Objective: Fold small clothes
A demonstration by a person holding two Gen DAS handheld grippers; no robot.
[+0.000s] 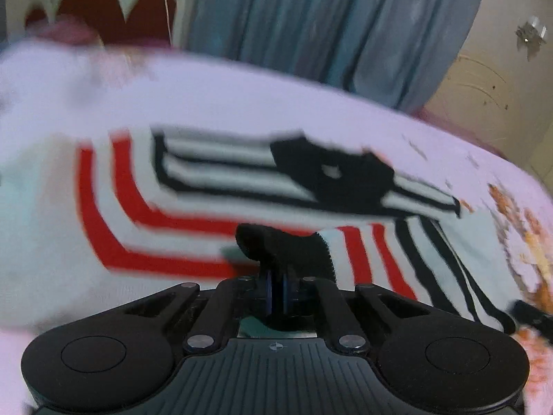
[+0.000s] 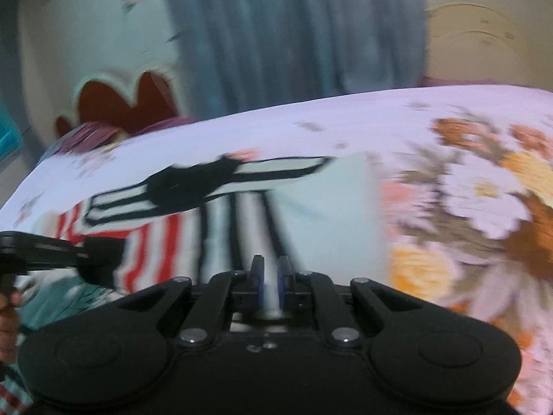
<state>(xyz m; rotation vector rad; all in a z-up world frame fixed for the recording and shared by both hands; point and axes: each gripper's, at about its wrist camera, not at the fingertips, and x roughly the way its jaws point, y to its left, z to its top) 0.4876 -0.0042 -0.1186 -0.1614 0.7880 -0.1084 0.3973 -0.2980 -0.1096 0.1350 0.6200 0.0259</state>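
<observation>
The small white knitted garment (image 1: pixel 193 204) with red and black stripes and a black collar patch lies spread on a bed covered by a white sheet printed with orange and yellow flowers (image 2: pixel 484 207). In the left wrist view the red stripes curve across the left and middle of the cloth, the black stripes run along the far edge and down the right side, and the black patch sits at far centre-right.

The left gripper (image 1: pixel 276 276) has its two fingers pressed together on a black-edged fold of the garment, which rises in a dark hump just beyond the blue pads. In the right wrist view this same gripper shows at the left edge, its tip on the red-striped part, with a hand (image 2: pixel 8 314) under it.

The right gripper (image 2: pixel 271 276) has its fingers nearly together with only a thin gap; pale striped cloth lies at and beyond the tips, but blur hides whether the pads actually pinch it.

Beyond the bed hangs a grey-blue pleated curtain (image 1: pixel 328 24), with a dark red scalloped headboard edged in pale green (image 1: pixel 103 10) to its left and a cream wall on the right.
</observation>
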